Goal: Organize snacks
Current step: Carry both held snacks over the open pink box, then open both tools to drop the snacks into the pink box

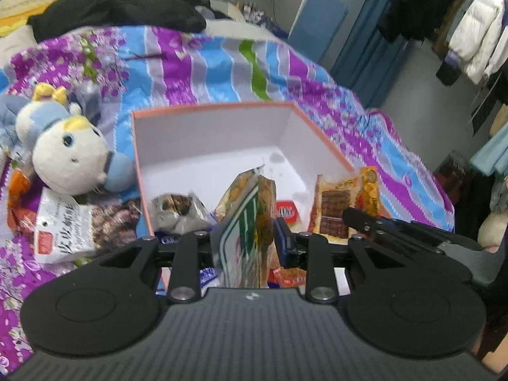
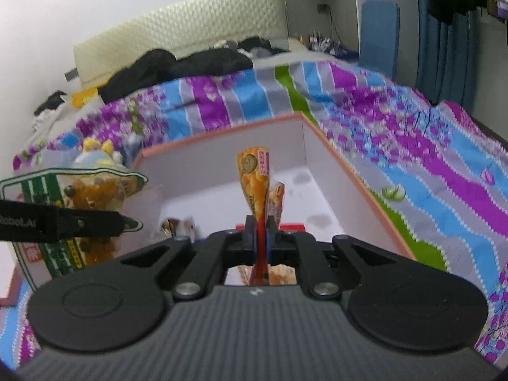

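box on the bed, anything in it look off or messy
The box has dark stains on its white floor near the far right corner, like grease or damp. Snack packets lie jumbled at its near end.

box (image 1: pixel 209 133): matt card | packets (image 1: pixel 250 222): glossy plastic film | bedspread (image 1: pixel 206 63): printed cloth

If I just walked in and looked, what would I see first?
First comes the big box with white walls and a pink rim, lying on the purple and blue striped bedspread with a few snacks already in it. Just above it, the left gripper clamps a green-and-white snack bag and the right gripper pinches an orange snack packet. A white plush toy lies left of the box.
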{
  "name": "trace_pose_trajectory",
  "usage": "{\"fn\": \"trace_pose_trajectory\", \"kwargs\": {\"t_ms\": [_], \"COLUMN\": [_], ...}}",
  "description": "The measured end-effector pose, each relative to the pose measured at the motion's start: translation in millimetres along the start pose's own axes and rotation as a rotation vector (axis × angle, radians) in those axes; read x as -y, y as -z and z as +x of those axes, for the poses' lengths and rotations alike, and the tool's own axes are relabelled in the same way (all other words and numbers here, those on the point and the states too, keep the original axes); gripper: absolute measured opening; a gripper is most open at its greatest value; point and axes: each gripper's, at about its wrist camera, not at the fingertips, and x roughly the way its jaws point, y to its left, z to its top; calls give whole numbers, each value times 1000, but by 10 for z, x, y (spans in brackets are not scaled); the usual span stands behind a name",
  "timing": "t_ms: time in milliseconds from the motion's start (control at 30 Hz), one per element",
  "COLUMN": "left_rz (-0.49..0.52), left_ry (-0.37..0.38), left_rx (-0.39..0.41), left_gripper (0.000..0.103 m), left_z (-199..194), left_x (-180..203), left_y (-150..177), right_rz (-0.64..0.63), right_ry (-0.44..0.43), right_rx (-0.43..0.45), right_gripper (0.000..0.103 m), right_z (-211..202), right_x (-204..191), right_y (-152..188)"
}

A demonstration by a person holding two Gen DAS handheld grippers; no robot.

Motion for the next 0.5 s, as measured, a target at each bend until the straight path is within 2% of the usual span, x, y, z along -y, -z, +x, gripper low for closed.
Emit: {"fn": "trace_pose_trajectory", "kwargs": {"t_ms": [67,167,200,233,267,300,400,500], "left_rz": [-5,-13,-13,-14,-16,-15,0,14], "left_ry": [-2,1,5,9,4,-5,-2,-7], "left_rx": [-16,-18,-17,-15,-3,10,39,64], "left_gripper": [33,35,43,48,58,63,64,64], "left_z": [83,105,90,70,29,-26,-210,-400], "left_x": [-5,-20,-19,-20,-27,-28,-20,6], "left_y": [24,38,29,11,5,0,-7,-6], "right_rz": [13,29,39,50,58,61,68,69], "right_ry": [-8,-9,-3,4,8,14,22,16], "right_rx": [-19,-27,-29,-26,-19,-17,0,22], "right_gripper": [12,19,28,31,32,35,48,48], "right_z": [57,73,62,47,21,-1,-102,-215], "right_x": [17,32,41,52,62,68,67,43], "right_y": [55,83,77,65,51,39,-1,-43]}}
